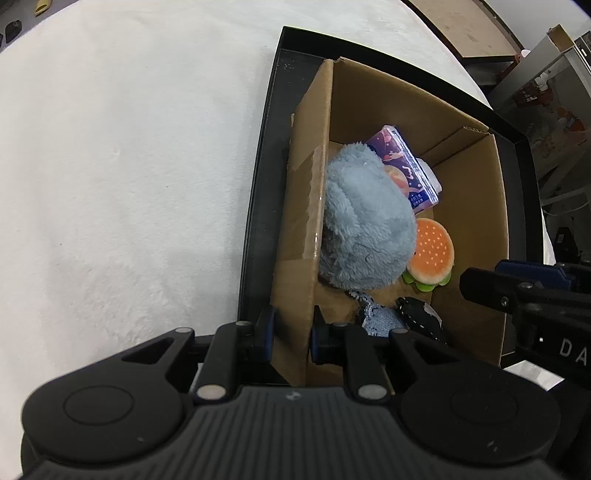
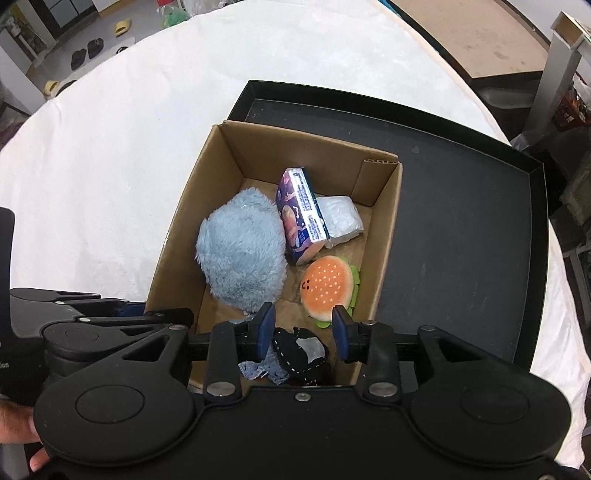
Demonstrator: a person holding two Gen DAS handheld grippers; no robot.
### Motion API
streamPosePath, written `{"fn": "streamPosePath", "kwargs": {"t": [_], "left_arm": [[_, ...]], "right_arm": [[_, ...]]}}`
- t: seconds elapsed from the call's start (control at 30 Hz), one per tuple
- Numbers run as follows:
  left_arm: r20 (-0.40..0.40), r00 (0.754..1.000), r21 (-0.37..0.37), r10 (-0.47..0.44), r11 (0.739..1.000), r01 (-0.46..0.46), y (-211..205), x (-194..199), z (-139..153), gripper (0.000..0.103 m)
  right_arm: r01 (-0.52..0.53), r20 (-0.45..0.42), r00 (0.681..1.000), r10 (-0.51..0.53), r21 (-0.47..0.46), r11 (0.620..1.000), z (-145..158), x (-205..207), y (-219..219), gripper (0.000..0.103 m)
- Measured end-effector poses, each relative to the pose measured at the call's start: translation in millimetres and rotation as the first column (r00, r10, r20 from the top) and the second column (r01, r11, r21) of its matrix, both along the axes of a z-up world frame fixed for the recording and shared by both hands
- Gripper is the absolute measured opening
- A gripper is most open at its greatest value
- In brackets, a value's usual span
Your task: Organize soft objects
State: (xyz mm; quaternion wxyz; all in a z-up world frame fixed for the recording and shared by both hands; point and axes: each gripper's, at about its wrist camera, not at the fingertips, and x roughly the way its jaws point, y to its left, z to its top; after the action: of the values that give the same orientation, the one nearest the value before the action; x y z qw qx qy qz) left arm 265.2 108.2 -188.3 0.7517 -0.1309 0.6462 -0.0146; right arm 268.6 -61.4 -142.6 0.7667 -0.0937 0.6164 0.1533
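Note:
A cardboard box (image 2: 380, 236) stands in a black tray (image 2: 461, 206). It holds a fluffy blue plush (image 2: 242, 251), a purple tissue pack (image 2: 301, 218), a white wrapped pack (image 2: 340, 219), a burger plush (image 2: 328, 288) and a dark denim piece (image 2: 295, 354). My left gripper (image 1: 291, 336) is shut on the box's left wall (image 1: 303, 229) at its near corner. My right gripper (image 2: 303, 332) is open and empty above the denim piece, over the box's near end. It also shows in the left wrist view (image 1: 517, 295).
The tray lies on a white fleecy table cover (image 2: 129, 147). The tray's right part is bare black floor. Slippers (image 2: 122, 27) and furniture lie beyond the table's far edge.

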Motion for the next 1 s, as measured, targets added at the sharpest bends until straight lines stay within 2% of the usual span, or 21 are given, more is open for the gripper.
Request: {"fn": "streamPosePath", "kwargs": {"t": [0.2, 0.53, 0.6, 0.73, 0.9, 0.93, 0.97, 1.0], "left_arm": [[-0.016, 1.000, 0.033, 0.001, 0.999, -0.001, -3.5, 2.6, 3.3, 0.017], [0.000, 1.000, 0.095, 0.007, 0.995, -0.007, -14.2, 9.1, 16.7, 0.022], [0.000, 1.000, 0.104, 0.003, 0.995, -0.003, -17.6, 9.1, 19.5, 0.026], [0.010, 1.000, 0.126, -0.017, 0.992, 0.016, -26.3, 7.7, 25.1, 0.044], [0.025, 0.999, 0.148, -0.028, 0.989, 0.024, -37.9, 6.4, 34.0, 0.058], [0.029, 0.999, 0.150, -0.029, 0.988, 0.024, -40.1, 6.0, 36.0, 0.065], [0.034, 0.999, 0.152, -0.028, 0.988, 0.023, -42.5, 5.4, 38.3, 0.070], [0.039, 0.999, 0.155, -0.027, 0.988, 0.021, -44.9, 4.0, 40.2, 0.072]], "right_arm": [[0.014, 0.003, 1.000, -0.014, 0.049, 0.999, 3.7, 1.9, -13.4, 0.042], [0.065, 0.004, 0.998, -0.066, 0.126, 0.990, 3.8, 2.2, -51.9, 0.042], [0.074, 0.001, 0.997, -0.075, 0.136, 0.988, 2.8, 1.2, -59.5, 0.042], [0.099, -0.003, 0.995, -0.100, 0.159, 0.982, -0.6, -1.0, -77.3, 0.047], [0.124, 0.007, 0.992, -0.127, 0.190, 0.974, -1.4, -6.8, -101.6, 0.061], [0.125, 0.010, 0.992, -0.129, 0.196, 0.973, -1.3, -8.3, -106.2, 0.062], [0.122, 0.013, 0.992, -0.127, 0.200, 0.972, -1.2, -9.7, -110.1, 0.067], [0.119, 0.016, 0.992, -0.125, 0.205, 0.972, -1.2, -11.3, -114.1, 0.076]]}}
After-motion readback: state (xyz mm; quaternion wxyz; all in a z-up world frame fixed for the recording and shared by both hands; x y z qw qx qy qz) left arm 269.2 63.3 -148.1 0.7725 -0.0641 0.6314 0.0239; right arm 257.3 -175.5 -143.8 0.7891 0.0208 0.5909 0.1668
